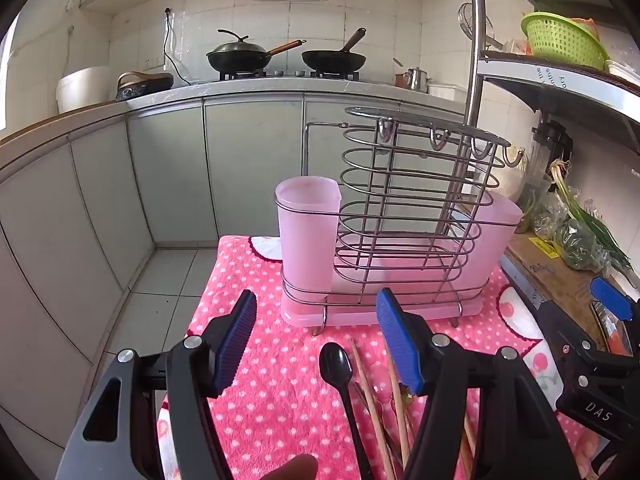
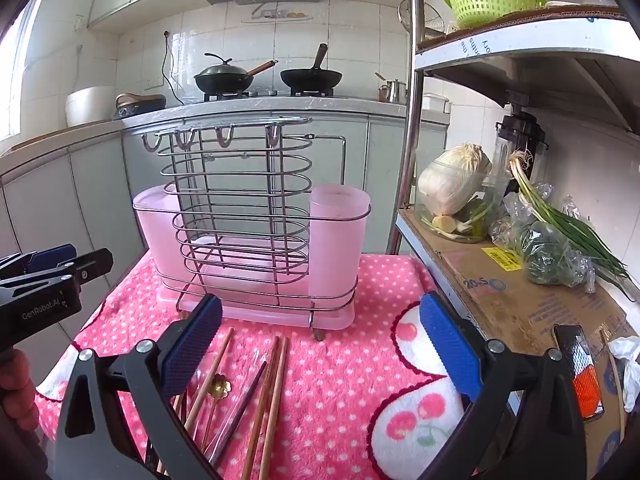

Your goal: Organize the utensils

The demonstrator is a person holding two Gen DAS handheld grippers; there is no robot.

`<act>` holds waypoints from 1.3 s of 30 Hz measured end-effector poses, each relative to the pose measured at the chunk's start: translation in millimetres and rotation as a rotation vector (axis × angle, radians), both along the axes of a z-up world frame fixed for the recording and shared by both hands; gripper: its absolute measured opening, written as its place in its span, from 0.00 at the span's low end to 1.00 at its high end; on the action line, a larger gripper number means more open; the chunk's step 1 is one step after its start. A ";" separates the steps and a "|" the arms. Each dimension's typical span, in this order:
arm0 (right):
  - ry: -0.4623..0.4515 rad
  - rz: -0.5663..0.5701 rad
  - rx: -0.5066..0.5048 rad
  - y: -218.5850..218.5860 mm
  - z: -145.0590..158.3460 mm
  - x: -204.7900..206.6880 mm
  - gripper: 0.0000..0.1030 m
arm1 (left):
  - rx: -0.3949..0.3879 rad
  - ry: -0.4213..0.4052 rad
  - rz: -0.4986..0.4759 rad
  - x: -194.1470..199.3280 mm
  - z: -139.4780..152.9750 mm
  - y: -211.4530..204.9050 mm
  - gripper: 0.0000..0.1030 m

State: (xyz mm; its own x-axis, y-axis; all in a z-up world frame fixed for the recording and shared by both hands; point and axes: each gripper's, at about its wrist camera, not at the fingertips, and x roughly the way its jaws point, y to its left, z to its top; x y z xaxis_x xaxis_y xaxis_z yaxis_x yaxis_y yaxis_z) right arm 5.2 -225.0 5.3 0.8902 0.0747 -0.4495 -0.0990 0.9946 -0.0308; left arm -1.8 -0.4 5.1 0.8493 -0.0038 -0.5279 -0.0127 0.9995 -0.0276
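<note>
We see the worktop point(image 2: 340, 360) under a pink dotted cloth, likely laid to keep loose utensils from rolling. At its far side stands the wire rack point(image 2: 240, 216), with a pink cup point(image 1: 306, 236) at each end; both look empty, upright and open-topped, ready to take handles dropped in from above. Nearer us the utensils lie loose on the cloth: wooden chopsticks point(image 2: 272, 396) roughly parallel, a black spoon point(image 1: 336, 364), and a small gold-coloured piece point(image 2: 220, 387) among them. The left tongs point(image 1: 316, 344) and the right tongs point(image 2: 320, 344) both gape wide and hold nothing, hanging tilted down over the pile, which we judge suits a first pick.
</note>
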 end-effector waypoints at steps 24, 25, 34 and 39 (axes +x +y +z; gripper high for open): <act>-0.013 -0.001 0.005 -2.9 3.2 -4.4 0.97 | -0.012 -0.001 -0.005 -2.0 -0.8 1.8 0.60; -0.014 -0.001 0.005 -3.1 3.4 -4.4 0.97 | -0.012 -0.001 -0.004 -2.1 -1.2 1.6 0.60; -0.021 -0.005 0.010 -4.7 4.6 -5.3 0.97 | -0.011 -0.008 -0.002 -3.3 -0.7 1.5 0.60; -0.023 -0.003 0.006 -3.3 4.9 -5.9 0.97 | -0.016 -0.008 0.006 -3.9 -0.1 2.7 0.60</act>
State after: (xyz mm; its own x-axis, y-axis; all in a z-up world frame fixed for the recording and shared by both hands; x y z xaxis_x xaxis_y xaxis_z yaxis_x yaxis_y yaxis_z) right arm -0.8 -228.3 10.2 0.9006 0.0747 -0.4282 -0.0955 0.9951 -0.0273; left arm -5.7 2.3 5.0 0.8536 -0.0073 -0.5208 -0.0182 0.9989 -0.0438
